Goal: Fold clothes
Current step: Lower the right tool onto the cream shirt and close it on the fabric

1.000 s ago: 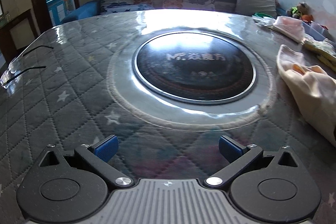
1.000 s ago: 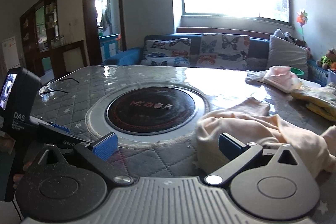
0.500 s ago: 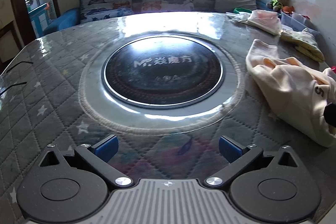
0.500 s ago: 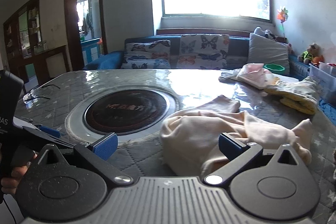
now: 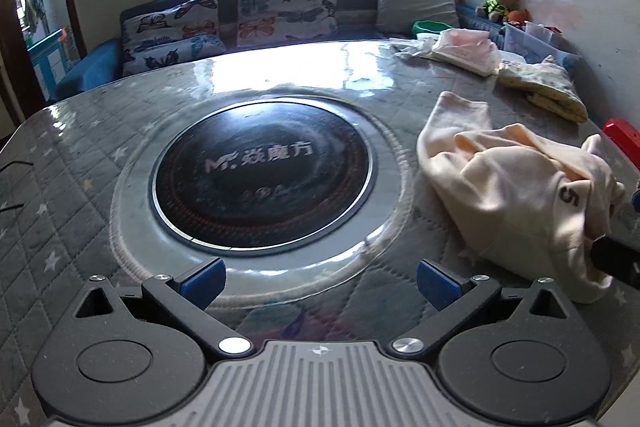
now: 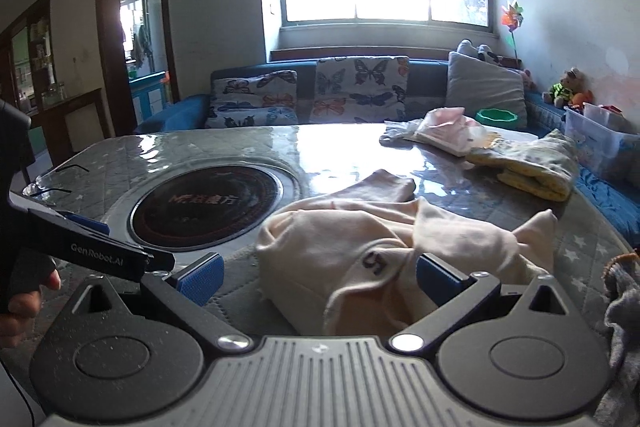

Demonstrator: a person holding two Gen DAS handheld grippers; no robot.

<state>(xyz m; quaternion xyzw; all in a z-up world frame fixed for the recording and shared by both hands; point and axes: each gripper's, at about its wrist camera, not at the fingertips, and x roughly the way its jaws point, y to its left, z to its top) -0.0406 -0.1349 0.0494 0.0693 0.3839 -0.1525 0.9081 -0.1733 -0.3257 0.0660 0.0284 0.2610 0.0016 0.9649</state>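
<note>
Both cameras have swung since the earlier frames, so the cream garment [image 5: 516,195] now sits further into the left wrist view, filling its right side, and lies centre-low in the right wrist view [image 6: 384,247], closer to the gripper than before. It is crumpled on the quilted table cover [image 5: 72,163], with a dark "5" mark showing on one fold, just right of the round black hotplate [image 5: 264,175] set into the table's middle. The left gripper [image 5: 320,279] hovers at the lower centre of its frame with its blue-padded jaws spread wide and nothing between them; the garment lies beside its right finger, apart from it. The right gripper [image 6: 318,277] likewise has its jaws wide apart; the garment's near edge lies between and just beyond the pads, though whether cloth touches them cannot be told. At the lower left of the right wrist view a hand [image 6: 24,303] holds the other gripper's handle. Toward the upper right of the table lie a pink garment [image 6: 448,131] and a folded yellow one [image 6: 532,167]. A blue sofa [image 6: 184,111] with butterfly cushions stands behind the table.
</note>
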